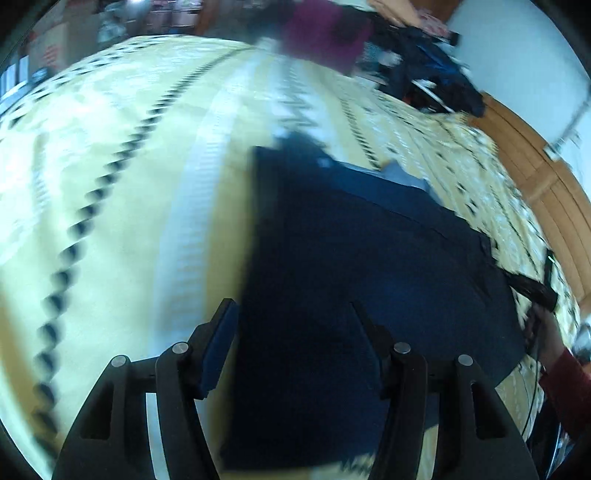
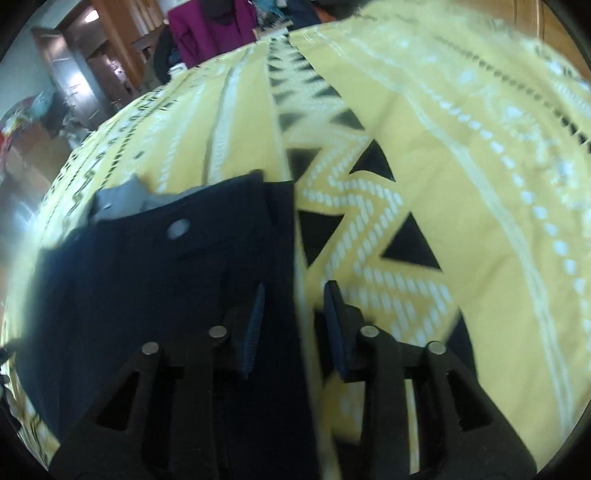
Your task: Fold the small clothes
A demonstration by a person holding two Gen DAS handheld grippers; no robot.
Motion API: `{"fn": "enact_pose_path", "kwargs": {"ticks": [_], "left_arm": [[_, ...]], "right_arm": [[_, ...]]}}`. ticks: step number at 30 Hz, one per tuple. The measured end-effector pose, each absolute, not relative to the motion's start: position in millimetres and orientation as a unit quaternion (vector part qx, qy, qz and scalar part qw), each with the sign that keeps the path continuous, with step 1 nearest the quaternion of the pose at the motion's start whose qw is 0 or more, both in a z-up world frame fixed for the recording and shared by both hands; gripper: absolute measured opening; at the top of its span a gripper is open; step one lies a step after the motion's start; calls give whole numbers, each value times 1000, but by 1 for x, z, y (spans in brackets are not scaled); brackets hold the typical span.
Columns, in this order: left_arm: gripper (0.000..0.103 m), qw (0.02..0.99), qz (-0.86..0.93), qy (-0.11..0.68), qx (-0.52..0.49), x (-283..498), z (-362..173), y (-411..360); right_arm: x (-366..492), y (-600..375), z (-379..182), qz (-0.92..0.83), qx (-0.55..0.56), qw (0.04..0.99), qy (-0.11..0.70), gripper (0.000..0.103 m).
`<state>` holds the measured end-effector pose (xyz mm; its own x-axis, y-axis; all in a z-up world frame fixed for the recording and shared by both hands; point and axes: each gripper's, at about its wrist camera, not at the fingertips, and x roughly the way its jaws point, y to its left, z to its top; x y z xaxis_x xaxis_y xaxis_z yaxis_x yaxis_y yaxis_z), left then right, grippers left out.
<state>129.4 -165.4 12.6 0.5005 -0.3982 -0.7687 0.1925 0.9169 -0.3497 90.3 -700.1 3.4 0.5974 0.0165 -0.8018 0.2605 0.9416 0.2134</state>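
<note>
Left wrist view, blurred by motion: my left gripper (image 1: 291, 310) hangs over the near end of a dark navy garment (image 1: 369, 266) that lies spread flat on a yellow patterned bedspread (image 1: 110, 184). Jaws stand wide apart, nothing between them but air; the left finger (image 1: 218, 347) sits over bare bedspread just off the garment's left edge, the right finger over the navy cloth itself. A grey lining or inner layer (image 1: 402, 175) peeks out at the garment's far end. Past the garment's right edge, a hand in a dark red sleeve (image 1: 554, 354) shows at the frame's rim, holding something black that I cannot make out. Beyond the garment's far end, a magenta piece (image 1: 325, 29) and a dark heap of clothes (image 1: 432, 70) lie at the far side of the bedspread; wooden panelling (image 1: 535, 177) runs off to the garment's right. Right wrist view: my right gripper (image 2: 293, 295) straddles the garment's (image 2: 166, 277) right edge, jaws open a moderate way and gripping nothing. Its left finger (image 2: 253, 328) is over the navy cloth, its right finger over the bedspread (image 2: 461, 166) just beside that edge. A pale round button or snap (image 2: 178, 228) sits on the garment toward its far end, with the grey layer (image 2: 122, 197) showing just beyond it. I cannot tell whether either gripper touches the cloth.
</note>
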Motion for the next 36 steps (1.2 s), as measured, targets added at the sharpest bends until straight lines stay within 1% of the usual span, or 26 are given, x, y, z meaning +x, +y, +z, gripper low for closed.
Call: {"fn": "enact_pose_path", "kwargs": {"ticks": [1, 2, 3, 4, 5, 6, 9, 12, 17, 23, 29, 33, 34, 35, 36], "left_arm": [[62, 859, -159, 472, -119, 120, 16, -156], [62, 859, -152, 472, -129, 109, 20, -148], [62, 859, -152, 468, -139, 95, 24, -143], [62, 857, -158, 468, -146, 81, 25, -140], [62, 854, -164, 470, -151, 66, 27, -140], [62, 850, -171, 472, -159, 53, 27, -141], [62, 820, -207, 489, -212, 22, 15, -149], [62, 807, -217, 498, -230, 10, 0, -161], [66, 807, -184, 454, -330, 25, -16, -151], [70, 823, -158, 427, -341, 39, -18, -152], [70, 834, -141, 408, -343, 70, -17, -151], [64, 861, -109, 402, -292, 92, -12, -167], [56, 867, -105, 399, -279, 94, -10, -173], [51, 871, -103, 398, -270, 96, -9, -176], [39, 872, -101, 401, -261, 97, -10, -179]], "right_arm": [[78, -693, 11, -65, 153, 885, 435, 34], [60, -683, 20, -60, 149, 891, 426, 41], [46, -674, 24, -57, 146, 894, 421, 53], [30, -665, 27, -56, 145, 896, 416, 60], [18, -657, 29, -54, 146, 897, 413, 68], [2, -647, 30, -51, 150, 898, 411, 73], [-27, -624, 27, -43, 161, 894, 415, 74], [-44, -606, 20, -31, 179, 885, 428, 74], [-47, -595, 23, -24, 201, 876, 437, 74], [-38, -581, 34, -13, 185, 883, 432, 74], [-21, -546, 41, 19, 170, 888, 428, 74], [-3, -519, 42, 46, 156, 886, 434, 74], [1, -511, 43, 53, 149, 887, 435, 74], [5, -504, 44, 59, 141, 887, 435, 74], [8, -499, 45, 64, 136, 888, 435, 74]]}}
